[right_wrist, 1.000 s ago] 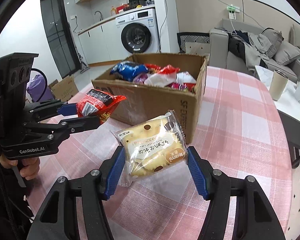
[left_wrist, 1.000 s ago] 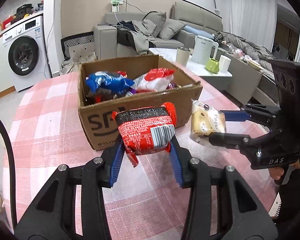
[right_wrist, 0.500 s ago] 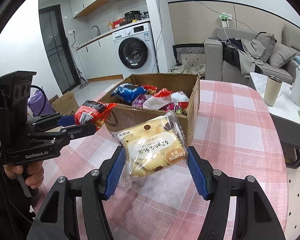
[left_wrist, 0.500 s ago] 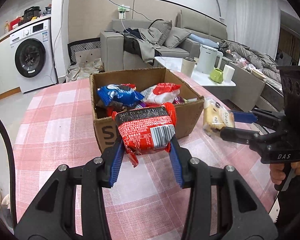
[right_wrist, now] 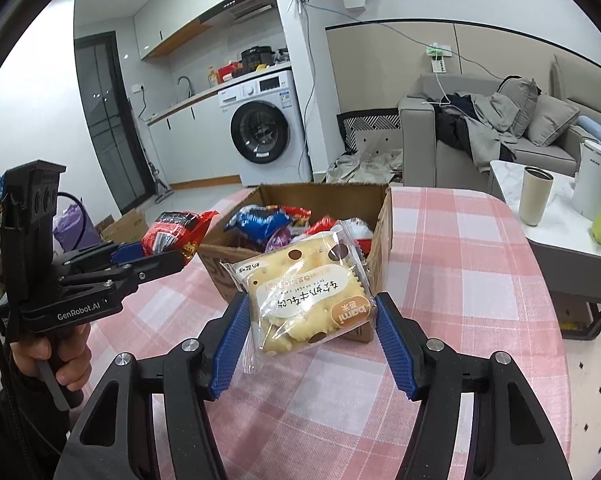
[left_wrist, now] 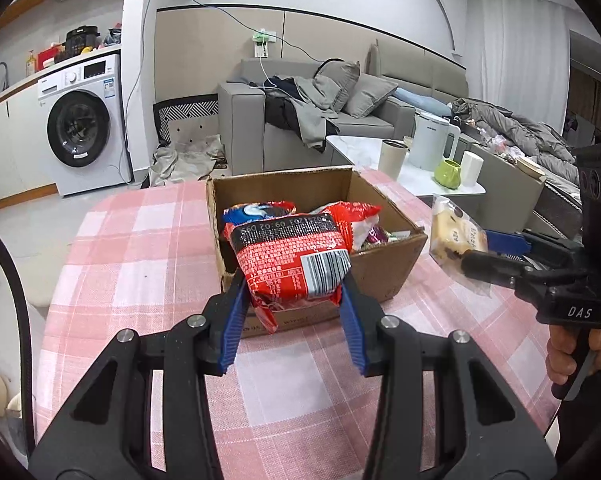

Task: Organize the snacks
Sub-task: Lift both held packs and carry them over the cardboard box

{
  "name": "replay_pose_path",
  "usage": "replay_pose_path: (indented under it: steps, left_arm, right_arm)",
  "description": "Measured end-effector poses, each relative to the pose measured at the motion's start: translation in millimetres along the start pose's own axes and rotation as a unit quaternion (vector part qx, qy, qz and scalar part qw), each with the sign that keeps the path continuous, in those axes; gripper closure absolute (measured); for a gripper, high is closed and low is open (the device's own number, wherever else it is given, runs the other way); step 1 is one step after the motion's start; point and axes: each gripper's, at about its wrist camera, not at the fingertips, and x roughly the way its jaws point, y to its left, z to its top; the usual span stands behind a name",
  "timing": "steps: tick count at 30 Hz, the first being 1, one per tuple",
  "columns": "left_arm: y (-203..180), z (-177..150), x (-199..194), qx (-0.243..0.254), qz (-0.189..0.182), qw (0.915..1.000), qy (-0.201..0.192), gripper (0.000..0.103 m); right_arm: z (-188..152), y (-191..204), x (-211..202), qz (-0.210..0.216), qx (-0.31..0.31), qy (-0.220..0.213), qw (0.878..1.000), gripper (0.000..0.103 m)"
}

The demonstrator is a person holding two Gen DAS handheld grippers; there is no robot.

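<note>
Left gripper [left_wrist: 294, 300] pinches red packet [left_wrist: 292, 258]; right gripper [right_wrist: 310, 326] pinches biscuit pack [right_wrist: 306, 294]. Both hang before the box [left_wrist: 384, 268].

each camera sits close behind its own fingers, angled down over the pink checked table [left_wrist: 148, 248]. both views share the far cardboard box [right_wrist: 380, 220], washing machine [left_wrist: 80, 132] and grey sofa [right_wrist: 540, 136].

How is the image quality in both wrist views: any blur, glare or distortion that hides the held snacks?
Left wrist view: strong fisheye bend with dark corners, yet the red packet is sharp, barcode readable. Right wrist view: same curvature, even indoor light; the biscuit pack is sharp, with only mild sheen on its wrapper.
</note>
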Motion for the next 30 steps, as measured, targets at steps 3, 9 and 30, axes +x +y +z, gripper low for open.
replay_pose_path:
  steps: [3,9,30]
  left_arm:
    - [0.9,4.2,-0.2,-0.003,0.004,1.0000,-0.004,0.063]
    - [5.8,12.5,5.8,-0.010,0.009,0.9999,-0.007,0.063]
    - [26.4,49.0,70.3,-0.030,0.026,0.9992,-0.003,0.063]
  right_arm:
    - [6.6,-1.0,3.9,-0.004,0.003,-0.002,1.000,0.039]
    - [16.8,-2.1,9.6,-0.013,0.011,-0.008,1.000,0.039]
    - [54.2,-10.4,53.0,-0.013,0.032,-0.012,0.999,0.039]
